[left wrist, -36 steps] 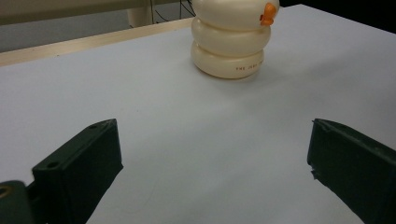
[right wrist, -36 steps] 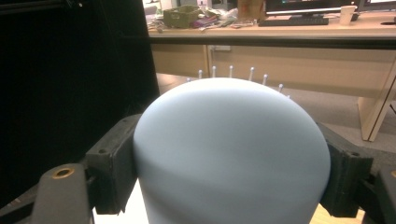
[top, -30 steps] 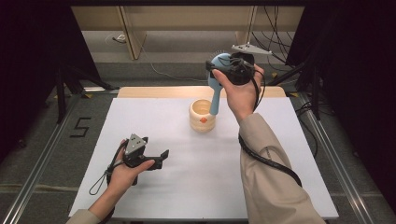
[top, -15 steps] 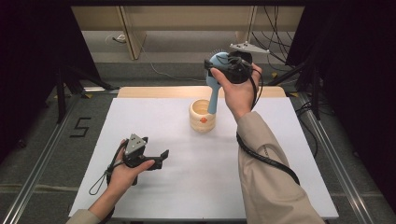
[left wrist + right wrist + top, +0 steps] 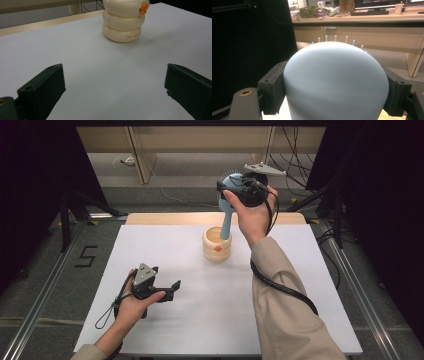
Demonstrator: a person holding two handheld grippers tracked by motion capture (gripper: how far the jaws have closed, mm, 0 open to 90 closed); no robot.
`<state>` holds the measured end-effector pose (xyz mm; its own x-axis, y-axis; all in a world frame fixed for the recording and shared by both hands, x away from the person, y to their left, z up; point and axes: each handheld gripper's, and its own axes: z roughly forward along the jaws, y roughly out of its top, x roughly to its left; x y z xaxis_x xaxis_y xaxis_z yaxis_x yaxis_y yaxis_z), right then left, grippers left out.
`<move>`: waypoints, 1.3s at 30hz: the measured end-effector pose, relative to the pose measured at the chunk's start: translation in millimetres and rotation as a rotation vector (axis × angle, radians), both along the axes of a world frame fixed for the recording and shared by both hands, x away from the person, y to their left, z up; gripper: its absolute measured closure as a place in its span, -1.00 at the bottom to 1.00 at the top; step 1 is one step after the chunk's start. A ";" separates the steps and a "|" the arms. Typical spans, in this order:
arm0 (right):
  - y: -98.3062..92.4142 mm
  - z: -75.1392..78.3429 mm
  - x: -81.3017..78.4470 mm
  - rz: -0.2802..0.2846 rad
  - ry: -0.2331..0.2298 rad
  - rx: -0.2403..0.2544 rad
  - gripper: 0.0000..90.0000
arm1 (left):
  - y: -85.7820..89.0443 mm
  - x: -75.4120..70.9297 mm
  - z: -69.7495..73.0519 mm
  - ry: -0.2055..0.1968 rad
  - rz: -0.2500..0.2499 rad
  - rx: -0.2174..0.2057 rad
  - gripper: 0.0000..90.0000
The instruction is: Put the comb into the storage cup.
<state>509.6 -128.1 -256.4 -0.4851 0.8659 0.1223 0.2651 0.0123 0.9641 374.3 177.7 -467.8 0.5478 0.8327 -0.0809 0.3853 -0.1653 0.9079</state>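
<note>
A light blue hairbrush (image 5: 227,205) hangs upright above the table, its handle reaching down into a cream ribbed cup (image 5: 217,245) with an orange mark. My right gripper (image 5: 234,187) is shut on the brush's head; in the right gripper view the rounded blue back (image 5: 335,82) sits between both jaws, bristle tips (image 5: 335,38) showing over its top. My left gripper (image 5: 172,290) rests low on the white table at the front left, open with nothing between its jaws. In the left gripper view the cup (image 5: 123,21) stands ahead, apart from the gripper (image 5: 113,92).
The white tabletop (image 5: 200,320) has a wooden strip (image 5: 165,218) along its far edge. Metal rails (image 5: 45,285) run beside the table on both sides. A black cable (image 5: 285,290) trails down the right sleeve. Desks with clutter (image 5: 352,11) stand beyond.
</note>
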 end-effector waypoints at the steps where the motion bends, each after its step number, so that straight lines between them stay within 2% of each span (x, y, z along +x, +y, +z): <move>1: 0.4 0.0 0.5 0.000 0.000 0.000 -0.51 | 0.1 0.0 -0.1 0.001 0.000 0.001 -0.94; 16: 2.3 -1.6 4.5 -0.013 -0.006 0.007 -0.51 | -0.8 -0.5 0.0 -0.002 -0.001 0.002 -0.94; 39: 8.2 -17.5 16.3 -0.037 0.009 0.008 -0.51 | -0.2 -0.1 -0.7 0.001 -0.003 0.003 -0.94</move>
